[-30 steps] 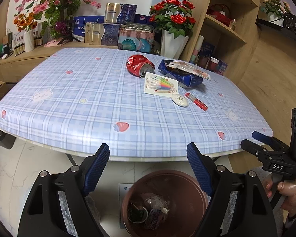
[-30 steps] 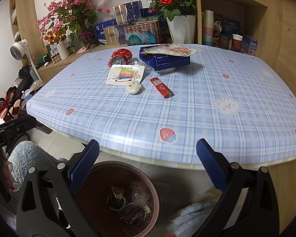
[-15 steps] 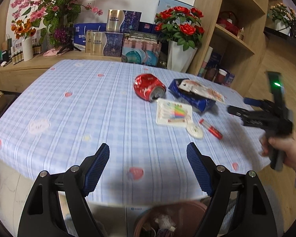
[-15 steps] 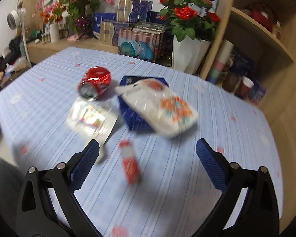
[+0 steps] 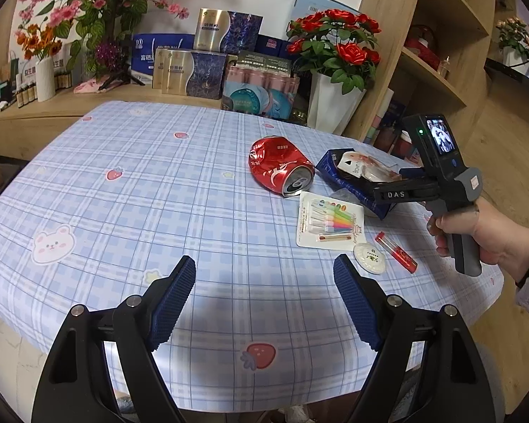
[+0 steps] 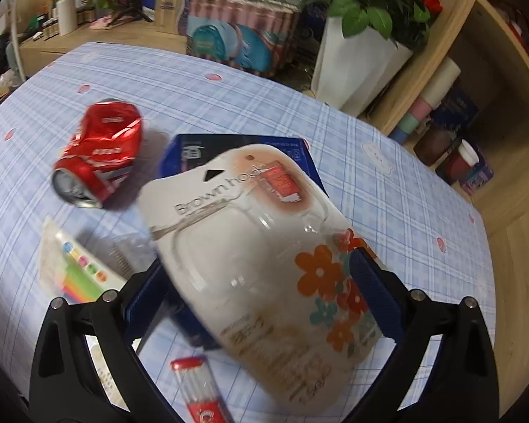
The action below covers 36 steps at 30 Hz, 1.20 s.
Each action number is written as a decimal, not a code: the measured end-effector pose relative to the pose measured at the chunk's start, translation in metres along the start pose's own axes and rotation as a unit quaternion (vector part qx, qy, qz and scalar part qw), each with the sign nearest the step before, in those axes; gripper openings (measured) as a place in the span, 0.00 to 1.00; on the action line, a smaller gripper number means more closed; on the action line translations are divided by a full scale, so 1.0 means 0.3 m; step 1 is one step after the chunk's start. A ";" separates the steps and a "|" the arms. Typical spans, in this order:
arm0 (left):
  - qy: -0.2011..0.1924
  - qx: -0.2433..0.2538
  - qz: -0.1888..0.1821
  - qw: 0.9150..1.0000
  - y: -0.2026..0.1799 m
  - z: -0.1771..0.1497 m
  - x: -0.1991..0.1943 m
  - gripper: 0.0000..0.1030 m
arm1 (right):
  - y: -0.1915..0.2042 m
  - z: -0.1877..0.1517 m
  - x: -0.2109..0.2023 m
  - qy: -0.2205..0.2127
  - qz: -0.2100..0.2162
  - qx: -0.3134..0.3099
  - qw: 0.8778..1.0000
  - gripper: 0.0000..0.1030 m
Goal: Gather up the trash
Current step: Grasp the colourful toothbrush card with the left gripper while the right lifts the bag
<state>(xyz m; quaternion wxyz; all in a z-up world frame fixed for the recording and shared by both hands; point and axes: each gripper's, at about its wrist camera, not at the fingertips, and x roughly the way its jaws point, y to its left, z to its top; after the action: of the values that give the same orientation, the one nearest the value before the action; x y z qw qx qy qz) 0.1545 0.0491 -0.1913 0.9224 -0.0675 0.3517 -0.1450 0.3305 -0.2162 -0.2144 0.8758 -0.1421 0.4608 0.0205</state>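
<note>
right gripper (image 6: 264,292) | jaws apart, straddling hook blister pack (image 6: 264,257), pads not pressing | pack lies centre frame on blue box (image 6: 236,144), long axis upper left to lower right | right hand nearer | left gripper (image 5: 264,296) apart, empty

On the worktop (image 5: 123,211), a crushed can (image 5: 280,166) lies on its side toward the far right. Right of it, a hook blister pack (image 6: 264,246) rests on a flat box (image 6: 190,151). Nearer than the can lies a candle card (image 5: 329,222), with a round disc (image 5: 369,257) and a small tube (image 5: 396,252) at its near right corner. A vase of roses (image 5: 331,105) stands beyond the far edge.
</note>
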 end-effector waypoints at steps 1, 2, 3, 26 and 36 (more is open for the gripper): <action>0.001 -0.001 -0.001 1.000 0.001 0.001 0.008 0.76 | -0.004 0.001 0.008 0.003 0.000 0.004 1.000 0.91; 0.002 -0.001 -0.002 1.000 0.001 0.002 0.014 0.76 | -0.010 0.005 0.014 0.004 -0.001 0.010 1.000 0.91; 0.003 -0.001 -0.003 1.000 0.001 0.003 0.019 0.76 | -0.011 0.008 0.019 0.005 -0.002 0.010 1.000 0.91; 0.086 0.024 -0.065 0.994 -0.186 0.117 0.310 0.84 | -0.157 -0.083 -0.276 -0.091 0.014 -0.062 0.994 0.18; 0.119 0.014 -0.081 0.989 -0.139 0.172 0.497 0.79 | -0.240 -0.134 -0.291 -0.096 0.051 -0.019 0.994 0.18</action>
<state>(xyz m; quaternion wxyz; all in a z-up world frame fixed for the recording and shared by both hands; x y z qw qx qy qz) 0.2858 -0.0362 -0.2375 0.8598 -0.0653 0.4507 -0.2311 0.2602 -0.2879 -0.1486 0.9110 -0.1322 0.3806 0.0873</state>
